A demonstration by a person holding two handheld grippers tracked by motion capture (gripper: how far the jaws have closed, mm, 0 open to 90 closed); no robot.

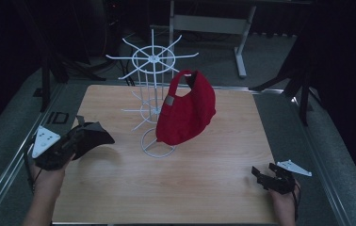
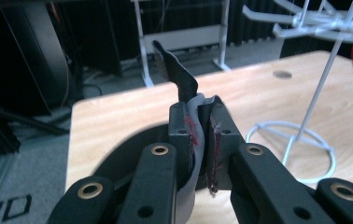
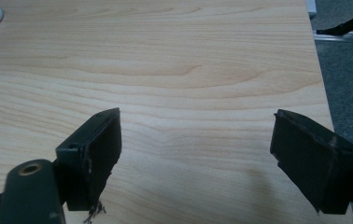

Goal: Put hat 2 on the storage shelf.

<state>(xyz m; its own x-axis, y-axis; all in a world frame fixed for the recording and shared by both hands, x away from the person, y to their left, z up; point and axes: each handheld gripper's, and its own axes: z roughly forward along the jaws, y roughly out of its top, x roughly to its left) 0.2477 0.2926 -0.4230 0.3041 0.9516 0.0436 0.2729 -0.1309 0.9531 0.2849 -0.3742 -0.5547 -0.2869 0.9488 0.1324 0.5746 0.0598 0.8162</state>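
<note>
- Two caps are in play: a red cap (image 1: 188, 109) already hangs on the white wire rack (image 1: 153, 59), draped from one of its upper arms, so that half of the job looks done.
- The second, a black cap (image 1: 90, 136), is not yet on the rack; it is held over the left part of the desk (image 1: 166, 188), low and near the desk's left edge, well apart from the rack's hooks.
- The left tongs (image 1: 75, 141) are pressed together on the black cap: in the left gripper view the pads (image 2: 189, 135) pinch a fold of dark fabric, with a strap end standing up above them.
- The right tongs (image 1: 263, 178) sit spread wide and empty over bare wood near the desk's right front corner; the right gripper view shows nothing between them.
- What is left, as I judge it: lift the black cap, carry it across to a free arm of the rack, and hook it there.
- The free arms on the rack's near-left side look the easiest target, since the red cap covers the right side.
</note>
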